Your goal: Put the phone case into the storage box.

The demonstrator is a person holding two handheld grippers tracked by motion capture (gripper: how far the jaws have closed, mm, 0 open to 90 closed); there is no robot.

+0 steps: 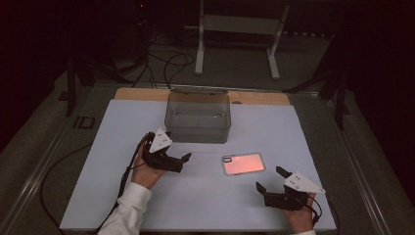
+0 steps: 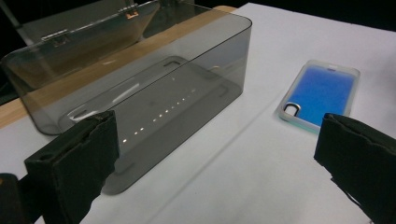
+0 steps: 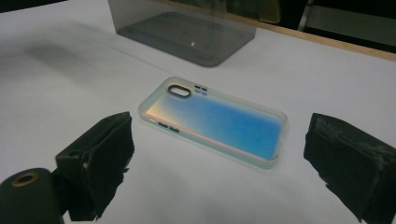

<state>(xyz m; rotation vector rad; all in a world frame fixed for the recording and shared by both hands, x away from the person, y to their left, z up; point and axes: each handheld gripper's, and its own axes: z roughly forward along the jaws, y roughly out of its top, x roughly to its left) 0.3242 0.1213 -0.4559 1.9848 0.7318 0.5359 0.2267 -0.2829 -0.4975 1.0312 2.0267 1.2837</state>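
Observation:
A phone case lies flat on the white board, right of centre; it looks pink in the high view and blue with a clear rim in the gripper views. Behind it stands an empty smoky clear plastic bin. My left gripper is open, just in front of the bin's near left corner, with nothing between its jaws. My right gripper is open near the front right of the board, its jaws pointing at the phone case a short way off.
A wooden strip runs along the board's far edge behind the bin. Beyond the table, a white metal stand and black cables lie on the floor. Cables trail from both grippers toward the front edge.

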